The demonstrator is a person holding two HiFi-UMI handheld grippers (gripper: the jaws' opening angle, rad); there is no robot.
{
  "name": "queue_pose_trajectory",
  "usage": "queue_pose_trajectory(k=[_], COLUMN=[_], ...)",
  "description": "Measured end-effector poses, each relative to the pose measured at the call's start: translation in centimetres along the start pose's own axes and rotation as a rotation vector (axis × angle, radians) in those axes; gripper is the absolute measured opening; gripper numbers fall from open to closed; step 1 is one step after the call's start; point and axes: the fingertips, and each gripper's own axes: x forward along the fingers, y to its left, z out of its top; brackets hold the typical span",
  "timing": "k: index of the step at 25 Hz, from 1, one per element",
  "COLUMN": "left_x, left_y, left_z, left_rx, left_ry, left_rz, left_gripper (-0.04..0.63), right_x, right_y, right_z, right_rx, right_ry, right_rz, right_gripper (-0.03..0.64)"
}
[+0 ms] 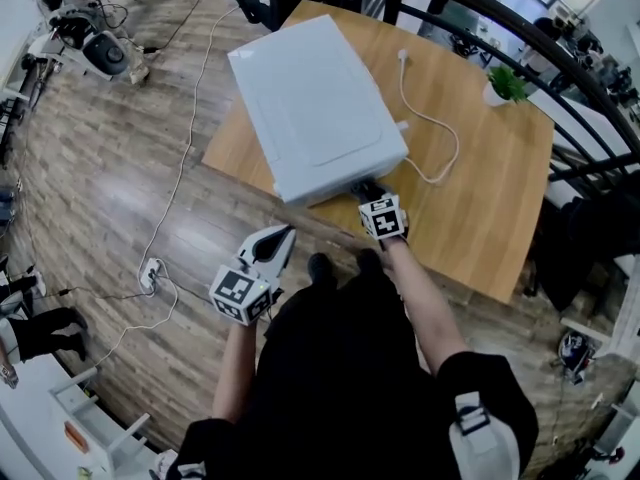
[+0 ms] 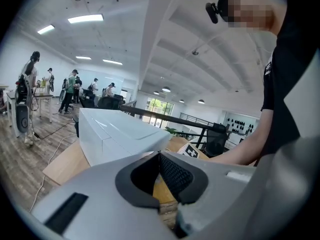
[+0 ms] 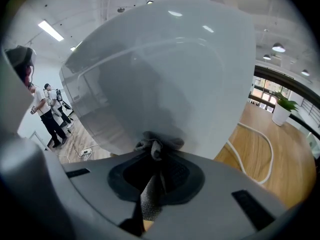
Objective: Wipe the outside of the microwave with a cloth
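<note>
Grey cloth (image 3: 156,145) is pinched tight in the right gripper (image 3: 159,156), squashed against the white microwave (image 3: 165,74) just ahead, mostly hidden. Left gripper (image 2: 160,160) is pressed together, empty, short of the microwave.

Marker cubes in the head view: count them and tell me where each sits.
2. One cube rides the left gripper, held over the floor; the other rides the right gripper at the microwave's near corner.
</note>
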Motion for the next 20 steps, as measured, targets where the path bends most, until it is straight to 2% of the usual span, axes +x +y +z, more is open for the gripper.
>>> queue_pose_trajectory(k=[20], left_x=[1.6], left_y=[-1.6], left_z=[1.5], left_rx=[-0.019], left_ry=[-0.059], left_rz=[0.097], left_gripper=[0.002], right_x=[-1.1], right_y=[-4.5], right_z=[0.1], right_rx=[-0.066], right_ry=[0.027], right_rz=[0.033], right_gripper=[0.032])
